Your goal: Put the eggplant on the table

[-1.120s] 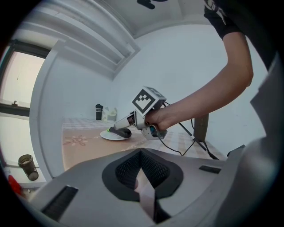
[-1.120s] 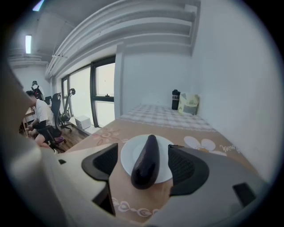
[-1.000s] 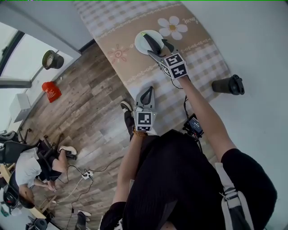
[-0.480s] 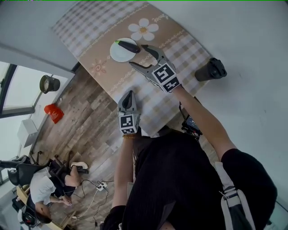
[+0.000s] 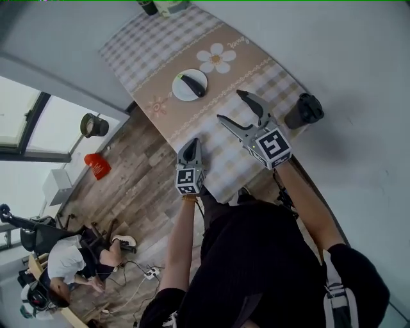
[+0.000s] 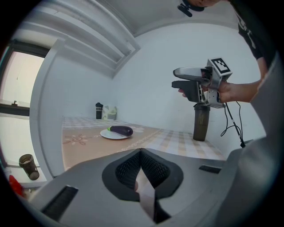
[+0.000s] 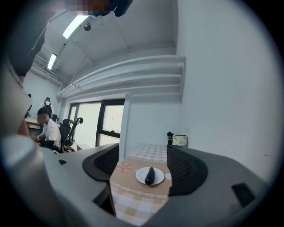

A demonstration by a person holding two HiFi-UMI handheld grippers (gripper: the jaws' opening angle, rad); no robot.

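Observation:
A dark purple eggplant (image 5: pixel 192 85) lies on a white plate (image 5: pixel 181 91) in the middle of the checked tablecloth (image 5: pixel 243 61). My right gripper (image 5: pixel 230 106) hangs open above the cloth, short of the plate on its near right, with nothing between its fingers. In the right gripper view the eggplant (image 7: pixel 150 174) and plate (image 7: pixel 158 178) show between the spread jaws, well ahead. My left gripper (image 5: pixel 191 143) is shut and empty over the table's near left edge. The left gripper view has the eggplant (image 6: pixel 121 131) far ahead and the right gripper (image 6: pixel 195 84) raised at the right.
A dark tumbler (image 5: pixel 303 110) stands at the table's right edge by the white wall. A bottle and a box (image 5: pixel 157 6) sit at the far end. Left of the table lies wooden floor with a round bin (image 5: pixel 94 125), a red thing (image 5: pixel 98 165) and a seated person (image 5: pixel 67 262).
My right gripper has drawn back from the plate towards me, open, while the eggplant stayed on the plate. The left gripper stayed shut near the table edge.

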